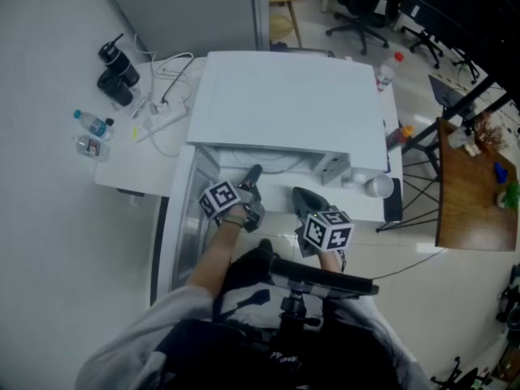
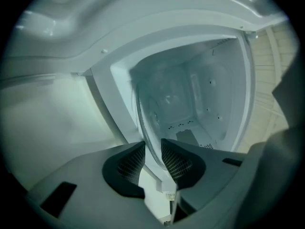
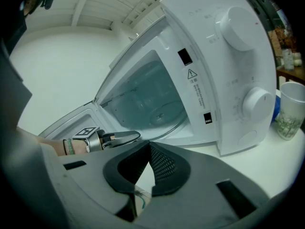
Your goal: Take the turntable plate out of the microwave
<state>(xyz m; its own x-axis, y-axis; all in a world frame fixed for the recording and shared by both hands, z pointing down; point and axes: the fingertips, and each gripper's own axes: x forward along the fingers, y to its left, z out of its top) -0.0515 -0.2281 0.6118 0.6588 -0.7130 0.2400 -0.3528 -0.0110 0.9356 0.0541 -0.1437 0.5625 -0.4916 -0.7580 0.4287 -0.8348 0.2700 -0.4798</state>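
1. My left gripper (image 2: 152, 143) is clamped on the near rim of the turntable plate (image 3: 162, 112). The glass edge runs between the two ribbed pads (image 2: 129, 162), and the jaws stand only as far apart as the rim is thick.
2. My right gripper (image 3: 148, 143) is fully closed. Its pads meet at the tips and nothing is between them. It hangs in front of the control panel, well apart from the plate.
3. The plate is inside the microwave (image 1: 284, 104). In the right gripper view most of the disc lies over the floor of the cavity, and its front rim sits at the mouth of the opening, where the left jaws hold it.
4. The door (image 3: 71, 123) is swung fully open on the hinge side, beside my left gripper.
5. Two round knobs, an upper one (image 3: 240, 27) and a lower one (image 3: 257, 104), sit on the panel to the right of the opening.
6. The microwave stands on a white table (image 1: 134, 169).
   - A cup (image 3: 290, 109) stands just beside the panel side.
   - A power strip (image 1: 160, 120), a water bottle (image 1: 93, 124) and a dark flask (image 1: 118, 65) lie on the far left part of the table, well apart from the microwave door.
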